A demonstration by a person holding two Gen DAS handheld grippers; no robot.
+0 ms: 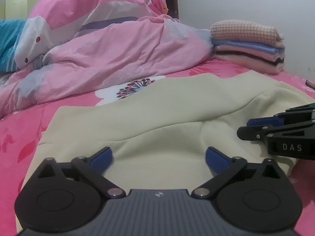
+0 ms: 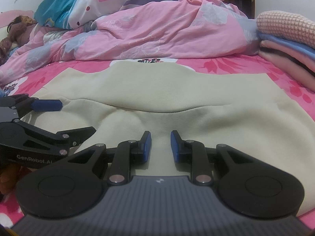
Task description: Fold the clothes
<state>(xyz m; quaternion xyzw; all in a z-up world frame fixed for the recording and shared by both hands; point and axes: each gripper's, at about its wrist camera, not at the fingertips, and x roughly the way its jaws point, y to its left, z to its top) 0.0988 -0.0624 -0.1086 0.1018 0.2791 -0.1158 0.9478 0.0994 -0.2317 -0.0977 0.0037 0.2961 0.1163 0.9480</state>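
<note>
A fold of the cream garment (image 1: 157,118), spread on the pink bedsheet (image 1: 23,129) in front of the stack of folded clothes (image 1: 250,47), is judged just laid: the left gripper (image 1: 158,157) is spread wide and empty over it, the right gripper (image 2: 161,147) is held narrowly parted with nothing visibly pinched, and a fresh grasp of an edge is called for next.

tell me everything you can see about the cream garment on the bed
The cream garment is a soft, plain knit that looks like fleece, spread flat on the pink floral sheet, with one layer folded over, leaving a curved crease across its middle. Both grippers hover over its near edge, gripping nothing. A pink quilt lies beyond it.
</note>
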